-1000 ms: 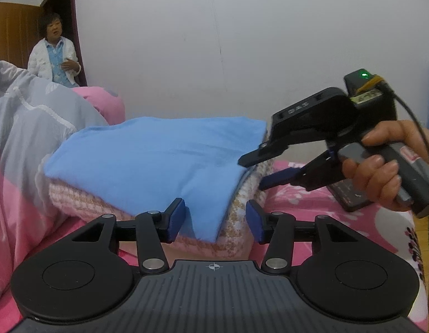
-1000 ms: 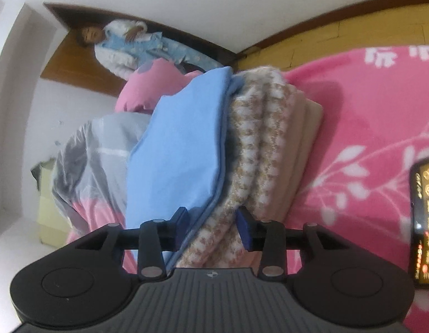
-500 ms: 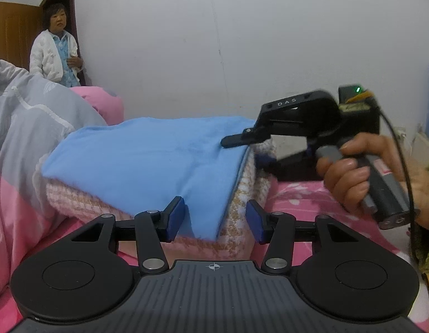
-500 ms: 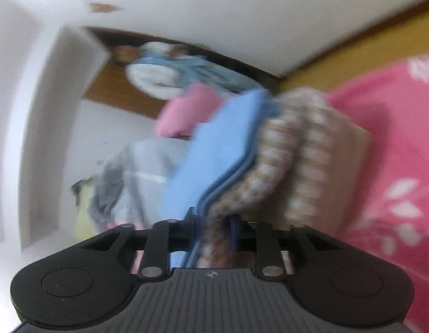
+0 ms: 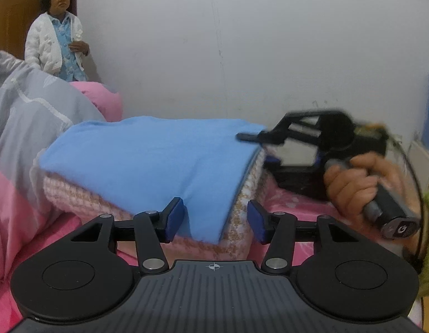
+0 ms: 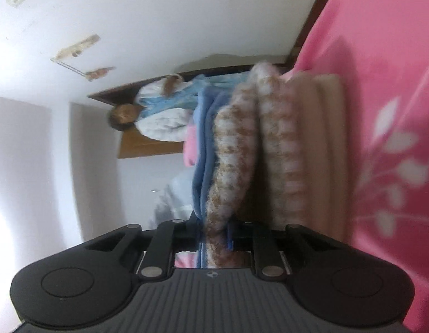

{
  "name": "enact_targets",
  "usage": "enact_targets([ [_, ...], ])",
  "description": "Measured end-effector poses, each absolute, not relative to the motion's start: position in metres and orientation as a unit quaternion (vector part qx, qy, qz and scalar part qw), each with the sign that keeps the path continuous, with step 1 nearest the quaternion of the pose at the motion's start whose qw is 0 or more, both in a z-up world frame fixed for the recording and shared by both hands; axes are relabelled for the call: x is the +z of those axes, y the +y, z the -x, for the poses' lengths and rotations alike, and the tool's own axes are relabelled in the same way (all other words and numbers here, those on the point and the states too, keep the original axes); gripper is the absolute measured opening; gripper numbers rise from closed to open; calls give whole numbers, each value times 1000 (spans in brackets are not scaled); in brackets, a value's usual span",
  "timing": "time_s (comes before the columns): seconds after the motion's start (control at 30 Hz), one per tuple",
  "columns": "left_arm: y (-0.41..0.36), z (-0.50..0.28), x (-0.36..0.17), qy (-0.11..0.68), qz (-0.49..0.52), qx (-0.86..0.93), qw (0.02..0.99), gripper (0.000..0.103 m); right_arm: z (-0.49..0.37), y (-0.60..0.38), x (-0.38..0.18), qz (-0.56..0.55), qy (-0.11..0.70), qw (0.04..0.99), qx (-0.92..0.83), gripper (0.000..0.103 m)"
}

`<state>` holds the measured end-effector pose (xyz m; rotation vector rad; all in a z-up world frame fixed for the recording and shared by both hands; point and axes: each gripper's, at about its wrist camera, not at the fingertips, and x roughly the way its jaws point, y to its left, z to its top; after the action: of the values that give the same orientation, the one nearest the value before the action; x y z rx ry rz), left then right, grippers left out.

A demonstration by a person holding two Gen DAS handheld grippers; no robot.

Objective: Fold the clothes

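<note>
A folded blue garment (image 5: 147,155) lies on top of a brown-and-white knit (image 5: 75,194) on the pink bed (image 5: 292,202). My left gripper (image 5: 215,220) is open, its fingers level with the stack's near corner and apart from it. In the left wrist view my right gripper (image 5: 256,148) sits at the stack's right edge, one finger above and one below. The right wrist view is rolled sideways. There, my right gripper (image 6: 214,236) is shut on the blue garment (image 6: 203,149) and the upper fold of the knit (image 6: 233,144). A beige garment (image 6: 325,138) lies underneath.
A grey and pink quilt (image 5: 28,116) is bunched at the left of the stack. A person (image 5: 59,47) in a white jacket stands by a wooden door at the back left. A hand (image 5: 356,177) holds the right gripper's handle. A white wall is behind the bed.
My right gripper has moved left onto the stack's right edge, rolled sideways and closed on the blue garment and knit. My left gripper has stayed open in place.
</note>
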<state>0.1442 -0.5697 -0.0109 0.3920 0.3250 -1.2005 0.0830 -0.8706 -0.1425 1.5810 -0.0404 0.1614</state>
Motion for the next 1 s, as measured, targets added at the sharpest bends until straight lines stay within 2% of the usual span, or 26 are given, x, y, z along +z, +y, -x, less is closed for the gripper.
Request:
enact_targets([
  [0.03,-570,-144,-11,148,-187,-560,794,53,-73,-871,-131,-688,-19,724,48,27],
  [0.17,-570,-144,-13,144,-194,-560,792,53,-41,-866,-80,-583,-41,809,-63,26],
  [0.33,-571,-145,-14,143,-201,-559,792,54,-32,-865,-59,-530,-70,837,-114,23],
  [0.47,-571,-144,-15,141,-202,-560,791,54,-57,-866,-63,-491,-1,867,-91,23],
  [0.5,-568,-143,-13,143,-197,-561,791,54,-61,-868,-66,-485,18,867,-112,21],
  [0.53,-566,-142,-11,145,-193,-561,792,54,-66,-870,-69,-479,36,867,-133,7],
  [0.63,-558,-139,-6,151,-180,-563,792,56,-43,-863,-58,-470,18,866,-168,8],
  [0.8,-528,-128,19,152,-158,-555,802,69,0,-846,-34,-447,-19,869,-209,10],
  [0.87,-509,-122,33,164,-148,-548,807,71,22,-827,-17,-424,-18,885,-189,10],
  [0.93,-488,-114,47,178,-140,-539,811,78,46,-805,-8,-407,-14,898,-168,10],
  [1.0,-465,-105,61,189,-129,-527,818,93,79,-780,9,-383,-6,913,-140,12],
])
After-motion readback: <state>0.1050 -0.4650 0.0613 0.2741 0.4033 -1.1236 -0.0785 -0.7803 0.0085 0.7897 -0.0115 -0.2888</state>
